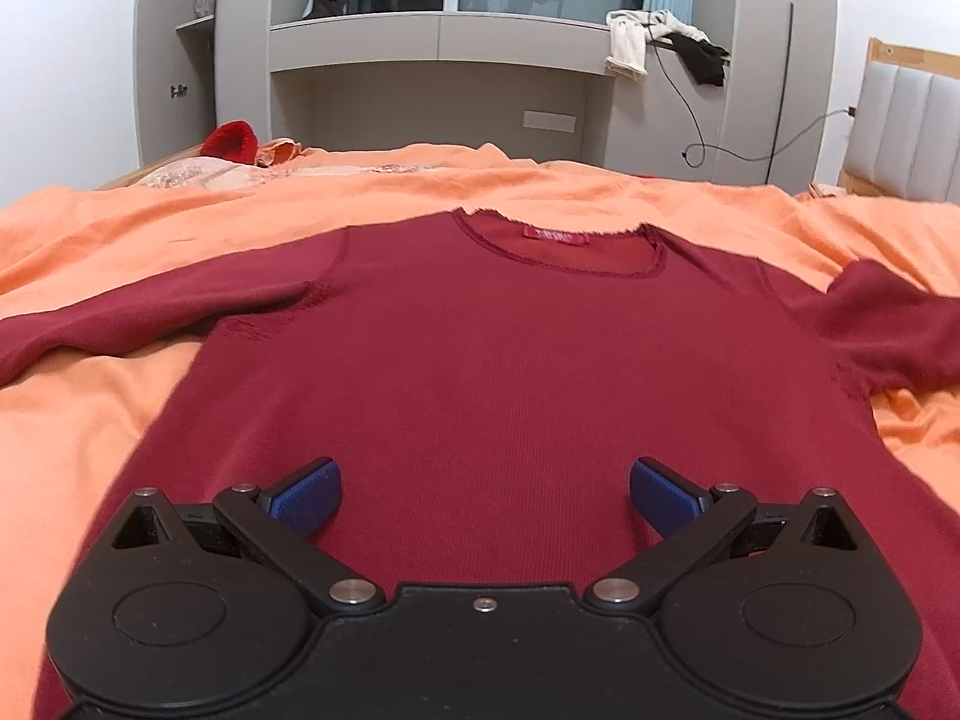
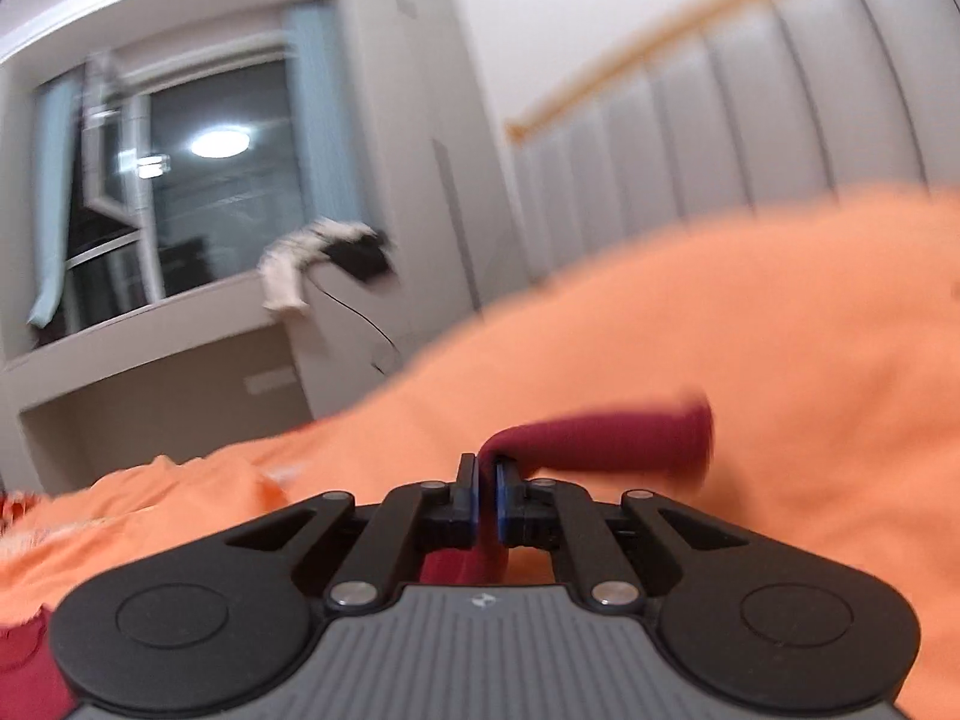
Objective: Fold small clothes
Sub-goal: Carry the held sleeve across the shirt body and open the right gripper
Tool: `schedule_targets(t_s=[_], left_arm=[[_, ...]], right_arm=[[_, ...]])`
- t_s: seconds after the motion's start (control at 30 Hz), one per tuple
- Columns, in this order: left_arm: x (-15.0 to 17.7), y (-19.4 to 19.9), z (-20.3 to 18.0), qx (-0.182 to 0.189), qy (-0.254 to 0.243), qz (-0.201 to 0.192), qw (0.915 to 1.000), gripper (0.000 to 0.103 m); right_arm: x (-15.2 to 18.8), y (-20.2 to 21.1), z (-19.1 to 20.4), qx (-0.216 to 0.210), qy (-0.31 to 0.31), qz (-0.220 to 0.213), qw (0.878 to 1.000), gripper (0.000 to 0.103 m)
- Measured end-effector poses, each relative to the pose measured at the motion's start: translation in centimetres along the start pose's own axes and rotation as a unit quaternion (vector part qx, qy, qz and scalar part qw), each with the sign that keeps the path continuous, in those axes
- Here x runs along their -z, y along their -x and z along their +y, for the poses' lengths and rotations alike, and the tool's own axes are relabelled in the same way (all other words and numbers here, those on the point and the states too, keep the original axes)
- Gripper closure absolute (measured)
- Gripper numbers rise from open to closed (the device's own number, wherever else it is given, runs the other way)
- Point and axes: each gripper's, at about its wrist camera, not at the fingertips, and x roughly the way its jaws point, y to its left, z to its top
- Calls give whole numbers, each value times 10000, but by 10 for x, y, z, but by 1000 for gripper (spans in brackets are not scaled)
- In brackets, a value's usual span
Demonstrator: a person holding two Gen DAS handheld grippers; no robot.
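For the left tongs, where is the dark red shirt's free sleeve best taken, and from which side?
Probably near the free sleeve's outer end, coming in low from the outer side. It lies flat and stretched away from the shirt's body on the orange sheet, so that end lifts easily for folding inward. The left tongs stand open.

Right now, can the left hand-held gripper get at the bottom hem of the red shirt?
Probably yes. The left hand-held gripper hangs open right over the red shirt's lower part on the orange bedspread, with nothing between. The hem itself is hidden beneath the gripper body.
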Motion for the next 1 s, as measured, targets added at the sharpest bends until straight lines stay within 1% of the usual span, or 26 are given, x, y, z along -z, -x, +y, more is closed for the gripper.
schedule_targets(t_s=[0.07,0.13,0.2,0.27,0.33,0.4,0.5,0.53,0.57,0.67,0.73,0.8,0.87,0.93,1.0], left_arm=[[-5,4,4,-92,73,-27,9999,1],[-11,8,11,-225,179,-64,9996,1],[-16,13,21,-257,339,-148,9990,1],[-21,17,33,-341,523,-198,9979,1],[-26,21,47,-402,743,-261,9961,1],[-31,25,61,-479,947,-325,9938,1],[-36,29,77,-621,1173,-394,9904,1],[-37,30,82,-657,1251,-413,9891,1],[-39,31,87,-674,1334,-426,9878,1],[-43,33,101,-723,1546,-454,9843,1],[-43,35,106,-766,1617,-467,9828,1],[-44,36,111,-791,1686,-458,9814,1],[-43,38,113,-785,1729,-451,9808,1],[-44,37,112,-760,1760,-433,9805,1],[-44,37,112,-714,1752,-409,9811,1]], right_arm=[[-9,15,30,-234,437,-267,9984,97],[-14,31,64,-463,933,-490,9934,97],[-16,47,106,-689,1563,-736,9825,97],[-12,65,148,-905,2172,-950,9673,97],[-3,83,190,-1102,2750,-1132,9484,97],[13,102,231,-1276,3316,-1253,9263,97],[47,130,288,-1564,4122,-1295,8882,97],[59,137,304,-1668,4323,-1272,8770,97],[74,147,319,-1793,4560,-1225,8631,97],[121,173,355,-2165,5255,-1042,8162,97],[150,187,375,-2448,5601,-800,7874,97],[174,195,383,-2680,5837,-592,7641,97],[193,202,387,-2896,5955,-410,7482,97],[207,207,390,-3053,6028,-216,7369,97],[211,207,388,-3171,6042,-85,7310,94]])
